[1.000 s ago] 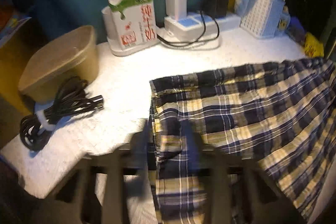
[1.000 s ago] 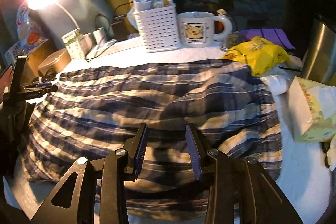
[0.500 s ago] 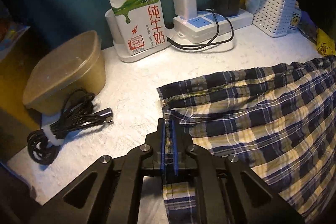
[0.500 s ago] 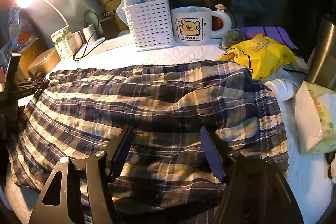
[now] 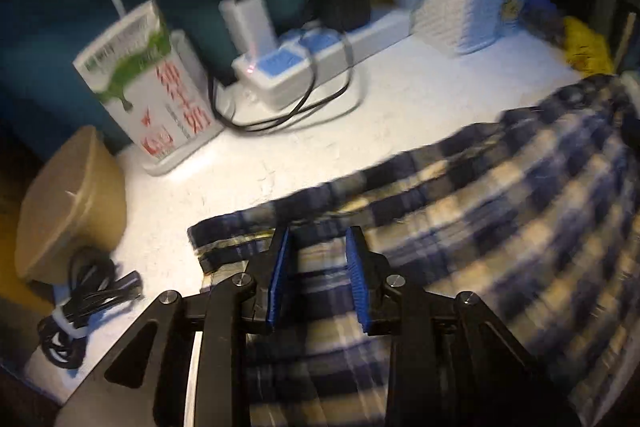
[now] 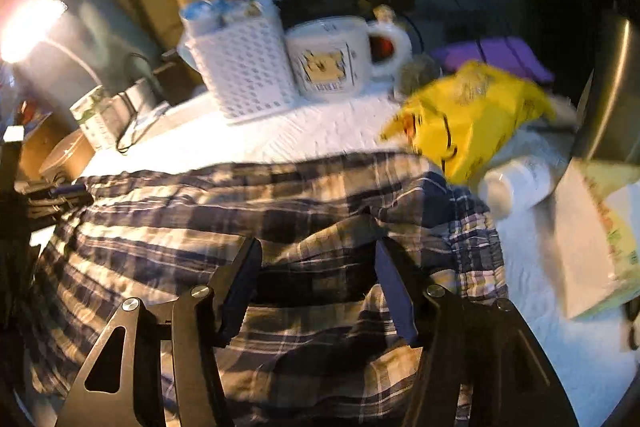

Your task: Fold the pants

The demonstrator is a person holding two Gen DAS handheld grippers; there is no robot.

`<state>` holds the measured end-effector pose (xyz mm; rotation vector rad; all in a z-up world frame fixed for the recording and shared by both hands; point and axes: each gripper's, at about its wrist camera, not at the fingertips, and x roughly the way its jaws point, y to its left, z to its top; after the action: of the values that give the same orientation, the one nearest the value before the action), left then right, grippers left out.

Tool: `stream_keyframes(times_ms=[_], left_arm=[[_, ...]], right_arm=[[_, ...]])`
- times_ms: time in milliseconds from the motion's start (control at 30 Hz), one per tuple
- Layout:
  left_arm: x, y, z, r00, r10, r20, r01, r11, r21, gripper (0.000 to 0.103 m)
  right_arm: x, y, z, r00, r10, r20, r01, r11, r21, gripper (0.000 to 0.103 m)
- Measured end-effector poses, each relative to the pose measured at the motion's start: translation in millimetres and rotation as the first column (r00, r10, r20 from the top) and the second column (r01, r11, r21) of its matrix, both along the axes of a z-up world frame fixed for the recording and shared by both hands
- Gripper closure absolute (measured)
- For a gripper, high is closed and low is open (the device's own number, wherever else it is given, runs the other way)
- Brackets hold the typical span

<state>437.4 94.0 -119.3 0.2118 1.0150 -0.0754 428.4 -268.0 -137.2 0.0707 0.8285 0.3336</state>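
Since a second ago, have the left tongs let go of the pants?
Yes. The left tongs have just opened, pads apart above the plaid pants, no longer pinching the hem.

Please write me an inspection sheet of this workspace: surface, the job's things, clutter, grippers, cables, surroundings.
Surface: white table, textured.
Job's things: plaid pants spread flat across it.
Clutter: milk carton, tan lidded bowl, white basket, mug, yellow bag, white bottle.
Grippers: left gripper just opened, over the pants' edge; right gripper open above cloth.
Cables: power strip with chargers; coiled black cable.
Surroundings: dim; lamp lit.
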Motion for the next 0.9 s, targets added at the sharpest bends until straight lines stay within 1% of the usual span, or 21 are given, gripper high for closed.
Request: stream_keyframes(times_ms=[67,167,267,333,400,467,533,567,633,700,767,833,867,900], left_arm=[[7,6,1,0.999,0.028,0.015,-0.028,1.0,-0.013,0.072],[16,16,-1,0.995,0.092,0.043,-0.094,0.995,0.045,0.072],[19,25,-1,0.991,0.126,0.05,-0.129,0.99,0.056,0.072],[14,27,8,0.987,0.145,0.076,-0.15,0.986,0.068,0.072],[0,23,22,0.983,0.148,0.111,-0.154,0.987,0.049,0.072],[-15,16,35,0.983,0.12,0.139,-0.124,0.992,0.019,0.072],[-35,-4,44,0.987,0.065,0.15,-0.064,0.998,-0.009,0.072],[-40,-10,45,0.988,0.047,0.149,-0.043,0.999,-0.026,0.072],[-56,-31,45,0.991,-0.004,0.132,0.015,0.996,-0.086,0.072],[-74,-55,38,0.993,-0.037,0.109,0.051,0.99,-0.13,0.072],[-83,-80,27,0.994,-0.067,0.087,0.081,0.984,-0.159,0.072],[-104,-99,21,0.993,-0.108,0.056,0.116,0.98,-0.161,0.072],[-112,-104,20,0.993,-0.109,0.049,0.115,0.981,-0.154,0.072],[-113,-106,12,0.995,-0.1,0.029,0.103,0.984,-0.143,0.072]], right_arm=[[4,1,-3,1.0,0.0,-0.016,-0.001,1.0,-0.013,0.043],[4,1,-4,1.0,0.0,-0.017,0.0,1.0,-0.021,0.044],[5,-1,-5,1.0,-0.018,-0.011,0.018,0.999,-0.048,0.049],[4,-2,-3,0.999,-0.031,-0.008,0.031,0.998,-0.057,0.051],[-1,-2,2,0.999,-0.05,0.012,0.05,0.996,-0.07,0.051],[-9,-1,8,0.998,-0.061,0.035,0.063,0.995,-0.083,0.05],[-19,2,15,0.996,-0.052,0.068,0.058,0.994,-0.096,0.05],[-27,6,19,0.997,-0.021,0.08,0.028,0.996,-0.086,0.05],[-38,17,21,0.995,0.043,0.086,-0.036,0.997,-0.075,0.05],[-48,32,18,0.992,0.1,0.076,-0.093,0.992,-0.089,0.05],[-51,42,9,0.99,0.132,0.042,-0.127,0.987,-0.103,0.05],[-52,46,-1,0.991,0.131,0.015,-0.128,0.983,-0.129,0.051],[-53,45,-7,0.992,0.126,0.003,-0.125,0.982,-0.142,0.051],[-54,42,-9,0.992,0.124,0.0,-0.122,0.983,-0.137,0.051]])
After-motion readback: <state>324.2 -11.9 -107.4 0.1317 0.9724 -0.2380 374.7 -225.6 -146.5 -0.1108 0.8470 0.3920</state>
